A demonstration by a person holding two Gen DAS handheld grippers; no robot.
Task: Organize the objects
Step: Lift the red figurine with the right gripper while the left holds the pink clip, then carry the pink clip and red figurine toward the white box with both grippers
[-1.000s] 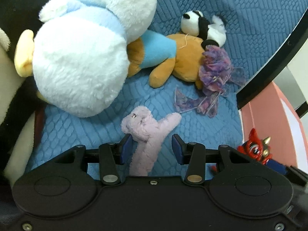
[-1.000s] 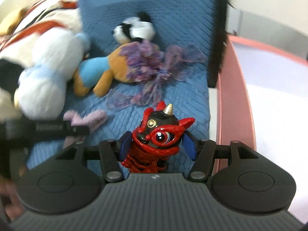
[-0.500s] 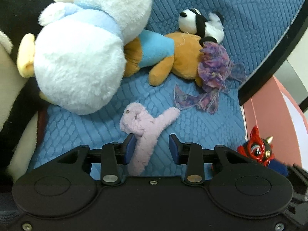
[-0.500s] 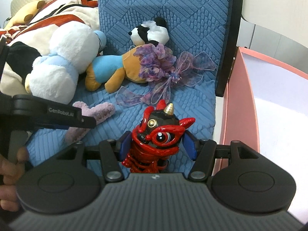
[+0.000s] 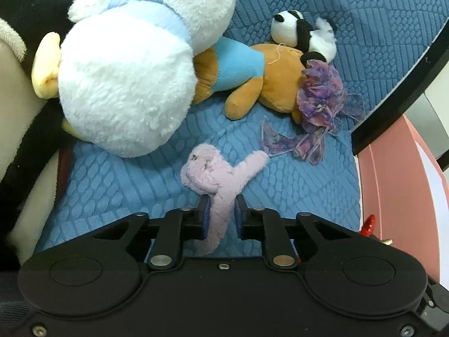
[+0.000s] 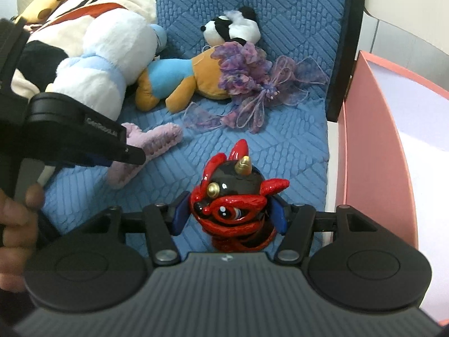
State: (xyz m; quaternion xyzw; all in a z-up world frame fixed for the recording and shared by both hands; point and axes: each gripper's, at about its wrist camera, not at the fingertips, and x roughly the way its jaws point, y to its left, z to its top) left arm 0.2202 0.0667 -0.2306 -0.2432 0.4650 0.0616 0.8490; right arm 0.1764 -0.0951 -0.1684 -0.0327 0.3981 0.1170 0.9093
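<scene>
Left gripper (image 5: 220, 215) pinches pink plush toy (image 5: 221, 174) near cushion (image 5: 294, 185) front edge; right gripper (image 6: 228, 217) clamps red dragon figurine (image 6: 237, 205) (jaws wide).

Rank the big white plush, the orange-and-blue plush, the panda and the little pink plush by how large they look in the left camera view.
1. White plush
2. Orange-and-blue plush, partly hidden
3 and 4. Pink plush and panda look alike; the pink one is nearer, so unsure.

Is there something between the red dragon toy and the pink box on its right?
Nothing visible. The right gripper holds the dragon toy, and only bare blue cushion lies before the pink box.
</scene>
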